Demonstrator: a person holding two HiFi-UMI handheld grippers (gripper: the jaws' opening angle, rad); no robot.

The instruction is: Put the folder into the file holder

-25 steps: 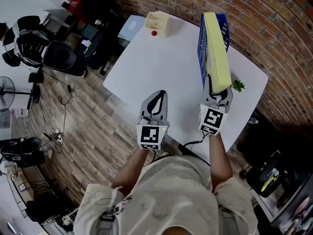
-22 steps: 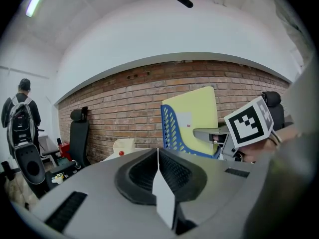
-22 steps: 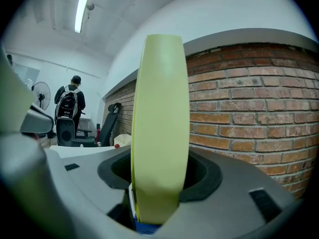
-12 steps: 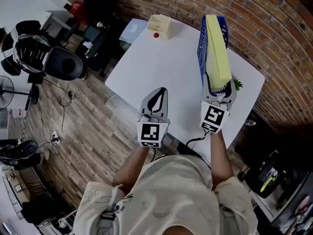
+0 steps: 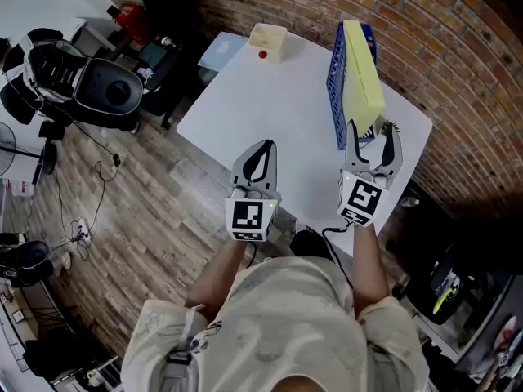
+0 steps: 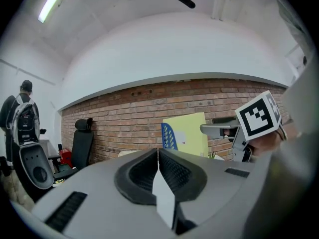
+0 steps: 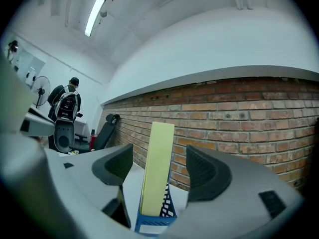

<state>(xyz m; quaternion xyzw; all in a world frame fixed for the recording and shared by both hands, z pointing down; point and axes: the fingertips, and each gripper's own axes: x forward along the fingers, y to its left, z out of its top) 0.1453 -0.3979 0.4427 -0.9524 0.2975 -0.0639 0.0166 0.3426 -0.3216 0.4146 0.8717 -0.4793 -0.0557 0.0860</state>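
Observation:
The yellow folder (image 5: pixel 359 72) stands upright on its edge inside the blue file holder (image 5: pixel 333 96) at the table's far right. My right gripper (image 5: pixel 373 133) is just behind the folder's near end. Its jaws are opening and stand wide apart, and the pads do not touch the folder. In the right gripper view the folder (image 7: pixel 157 168) and the holder (image 7: pixel 154 222) show through the gap between the jaws. My left gripper (image 5: pixel 260 149) hovers shut and empty over the table's near edge. From its view the folder (image 6: pixel 189 133) and holder (image 6: pixel 168 136) stand ahead.
On the white table (image 5: pixel 278 121) a cream box (image 5: pixel 268 39) with a small red thing (image 5: pixel 261 54) beside it sits at the far corner. A small green plant (image 5: pixel 386 127) stands by the holder. A brick wall runs behind. Office chairs (image 5: pixel 106 92) stand on the floor at left.
The right gripper's jaws have spread and let go of the folder, and the gripper has drawn back a little toward me. The folder stays in the holder. The left gripper has barely moved.

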